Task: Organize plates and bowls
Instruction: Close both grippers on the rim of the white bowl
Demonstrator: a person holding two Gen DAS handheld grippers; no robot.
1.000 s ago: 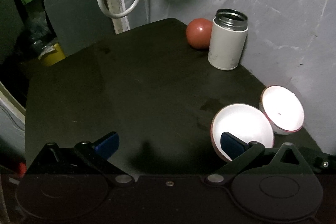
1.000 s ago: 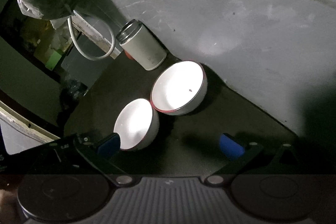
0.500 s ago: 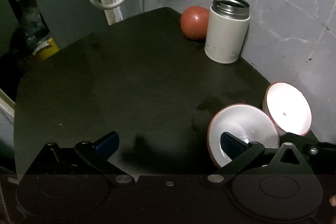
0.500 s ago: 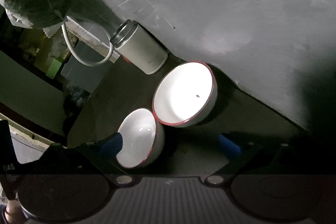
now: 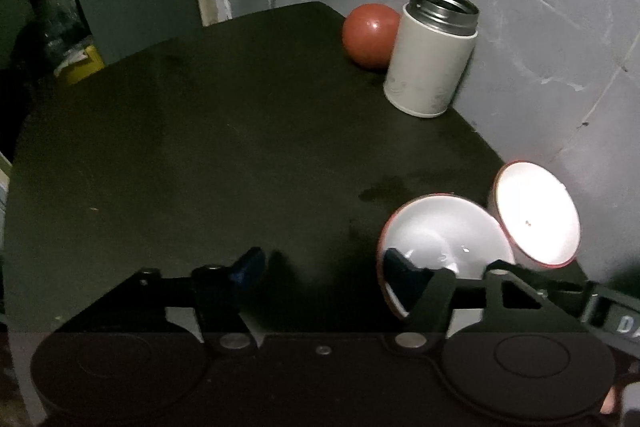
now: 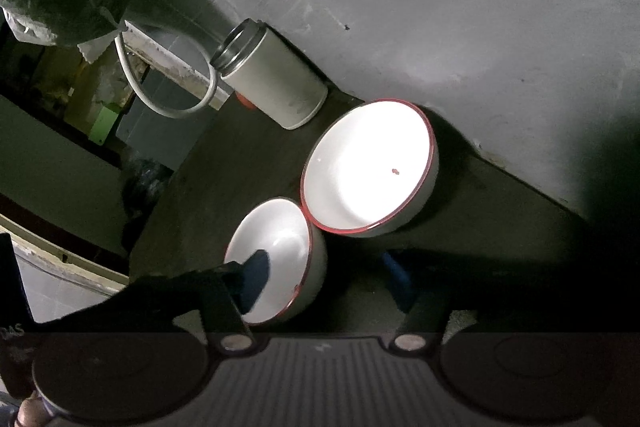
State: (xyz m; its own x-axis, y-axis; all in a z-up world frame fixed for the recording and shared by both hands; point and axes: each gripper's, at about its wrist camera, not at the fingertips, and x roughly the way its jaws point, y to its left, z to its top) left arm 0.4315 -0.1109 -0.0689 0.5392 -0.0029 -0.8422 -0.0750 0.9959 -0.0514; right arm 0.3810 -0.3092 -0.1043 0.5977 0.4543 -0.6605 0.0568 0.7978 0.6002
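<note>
step: smaller bowl point(image 6: 280, 251) being gripped, touching the larger bowl point(image 6: 368, 167) | left gripper point(image 5: 320, 263), right gripper point(image 6: 324, 271): jaws closing, rim straddled, pinch unconfirmed | next: nesting required

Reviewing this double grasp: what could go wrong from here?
1. Both hand-held grippers, left and right, are closing on the nearer red-rimmed white bowl; they may pull against each other.
2. It touches the larger red-rimmed white bowl, which could get knocked.
</note>
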